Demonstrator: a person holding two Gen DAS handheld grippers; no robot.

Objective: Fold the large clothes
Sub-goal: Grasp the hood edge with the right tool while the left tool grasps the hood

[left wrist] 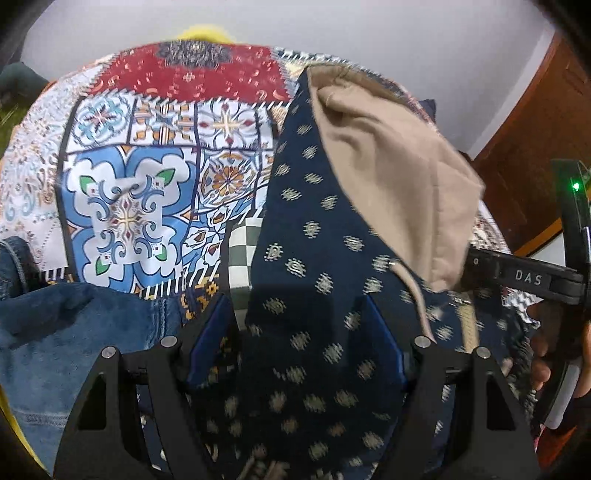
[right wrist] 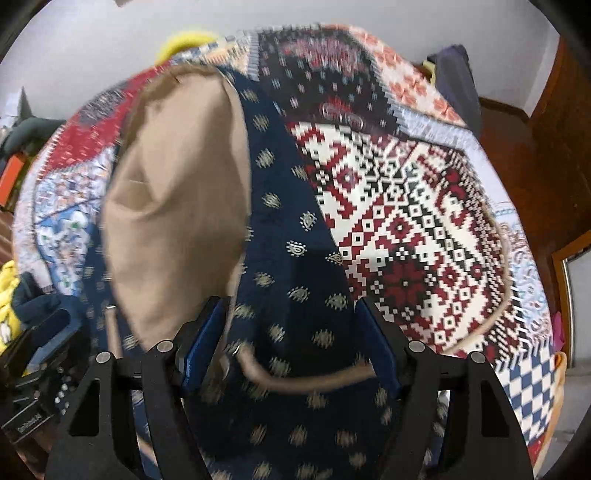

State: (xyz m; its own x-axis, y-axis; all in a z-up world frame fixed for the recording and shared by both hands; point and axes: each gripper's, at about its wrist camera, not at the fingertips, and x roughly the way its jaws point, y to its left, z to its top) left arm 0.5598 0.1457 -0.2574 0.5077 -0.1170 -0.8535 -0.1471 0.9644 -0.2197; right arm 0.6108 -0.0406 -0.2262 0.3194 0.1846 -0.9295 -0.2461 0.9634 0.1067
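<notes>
A navy hooded garment (left wrist: pixel 314 229) with small beige motifs and a tan hood lining (left wrist: pixel 391 162) lies on a patchwork bedspread (left wrist: pixel 125 192). It also shows in the right wrist view (right wrist: pixel 295 266), with its tan lining (right wrist: pixel 177 192) and a tan drawstring (right wrist: pixel 295 380). My left gripper (left wrist: pixel 295 299) is open, its blue-padded fingers (left wrist: pixel 214 332) straddling the navy cloth. My right gripper (right wrist: pixel 291 299) is open over the same cloth, fingers (right wrist: pixel 380 343) apart. The right gripper's body (left wrist: pixel 524 277) shows at the right of the left wrist view.
Blue jeans (left wrist: pixel 66 332) lie at the left on the bedspread (right wrist: pixel 413 221). A yellow item (right wrist: pixel 7 288) sits at the far left. White wall (left wrist: pixel 332 26) behind; wooden furniture (left wrist: pixel 535 122) at the right. A dark cloth (right wrist: pixel 454 85) rests at the bed's far corner.
</notes>
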